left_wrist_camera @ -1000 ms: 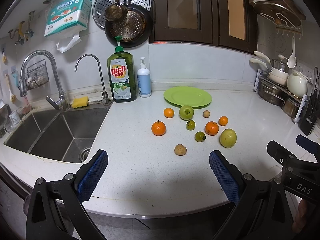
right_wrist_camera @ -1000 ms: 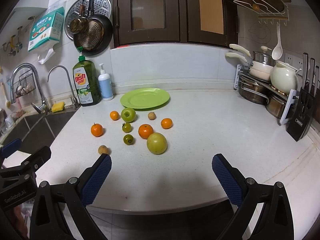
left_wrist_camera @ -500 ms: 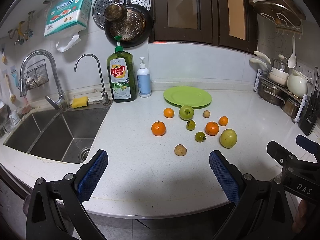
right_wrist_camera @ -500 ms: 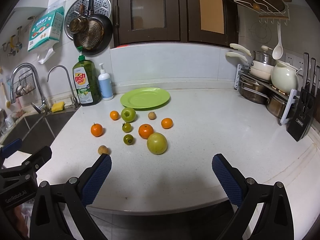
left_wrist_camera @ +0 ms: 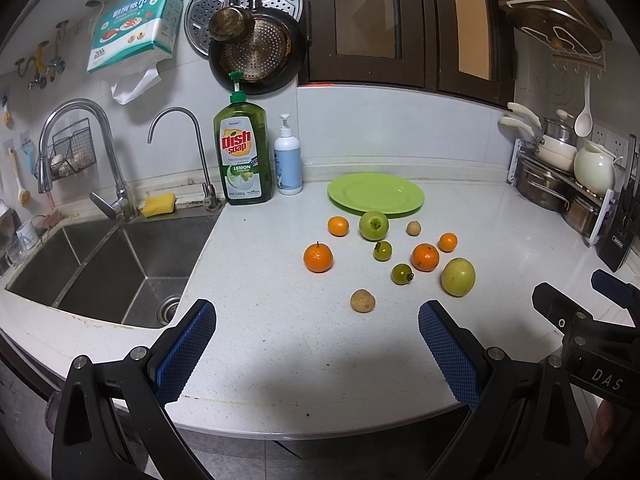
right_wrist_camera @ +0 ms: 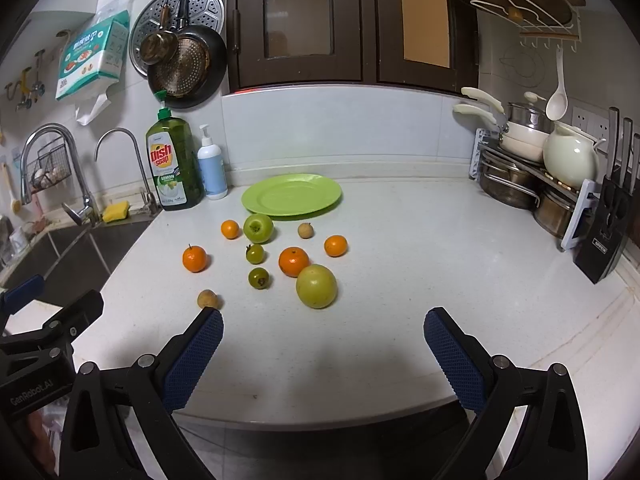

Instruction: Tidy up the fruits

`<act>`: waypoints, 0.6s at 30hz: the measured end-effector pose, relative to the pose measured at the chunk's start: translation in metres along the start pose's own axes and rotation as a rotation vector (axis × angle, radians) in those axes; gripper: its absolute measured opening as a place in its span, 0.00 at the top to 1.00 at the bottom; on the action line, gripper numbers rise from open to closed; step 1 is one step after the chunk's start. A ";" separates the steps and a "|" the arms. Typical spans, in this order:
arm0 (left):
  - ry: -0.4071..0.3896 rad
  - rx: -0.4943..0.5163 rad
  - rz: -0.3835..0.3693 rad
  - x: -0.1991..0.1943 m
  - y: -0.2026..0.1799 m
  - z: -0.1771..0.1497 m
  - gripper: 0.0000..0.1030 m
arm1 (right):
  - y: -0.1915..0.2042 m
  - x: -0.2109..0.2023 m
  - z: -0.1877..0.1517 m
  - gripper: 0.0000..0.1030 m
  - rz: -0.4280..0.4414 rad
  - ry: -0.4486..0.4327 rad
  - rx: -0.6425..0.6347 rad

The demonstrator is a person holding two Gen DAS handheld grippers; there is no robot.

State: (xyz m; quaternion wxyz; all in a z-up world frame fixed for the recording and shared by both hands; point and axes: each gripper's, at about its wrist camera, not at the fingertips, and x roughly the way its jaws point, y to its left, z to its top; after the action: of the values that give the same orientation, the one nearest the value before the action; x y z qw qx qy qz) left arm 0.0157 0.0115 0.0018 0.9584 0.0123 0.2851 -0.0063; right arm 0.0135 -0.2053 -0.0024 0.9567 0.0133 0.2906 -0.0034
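Several fruits lie loose on the white counter in front of an empty green plate (left_wrist_camera: 375, 193) (right_wrist_camera: 292, 194): a green apple (left_wrist_camera: 373, 225) (right_wrist_camera: 258, 228), a large yellow-green fruit (left_wrist_camera: 458, 277) (right_wrist_camera: 317, 286), several oranges such as one at the left (left_wrist_camera: 318, 258) (right_wrist_camera: 195, 259), two small green tomatoes (left_wrist_camera: 402, 273) (right_wrist_camera: 258, 278) and two small brown fruits (left_wrist_camera: 362, 301) (right_wrist_camera: 207, 299). My left gripper (left_wrist_camera: 316, 322) is open above the counter's front edge, nothing between its fingers. My right gripper (right_wrist_camera: 323, 330) is open too, short of the yellow-green fruit.
A steel sink (left_wrist_camera: 100, 264) with taps lies to the left. Dish soap (left_wrist_camera: 242, 156) and a pump bottle (left_wrist_camera: 288, 160) stand at the back wall. A pot rack (right_wrist_camera: 532, 168) and knife block (right_wrist_camera: 608, 216) stand on the right side.
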 end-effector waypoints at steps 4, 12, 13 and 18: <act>0.002 0.008 -0.013 0.002 0.003 -0.001 0.00 | 0.002 0.000 -0.001 0.01 -0.003 0.001 -0.001; 0.015 0.055 -0.065 0.009 0.002 -0.007 0.00 | 0.013 0.005 -0.010 0.01 -0.017 0.018 -0.007; 0.015 0.064 -0.070 0.012 0.000 -0.008 0.01 | 0.014 0.005 -0.011 0.01 -0.016 0.023 -0.009; 0.016 0.086 -0.067 0.030 -0.009 -0.003 0.05 | 0.015 0.019 -0.008 0.01 -0.017 0.027 -0.047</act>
State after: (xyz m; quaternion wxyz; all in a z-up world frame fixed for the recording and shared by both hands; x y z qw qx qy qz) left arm 0.0390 0.0021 -0.0170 0.9539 0.0439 0.2926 -0.0504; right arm 0.0253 -0.1898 -0.0193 0.9526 -0.0116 0.3038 -0.0044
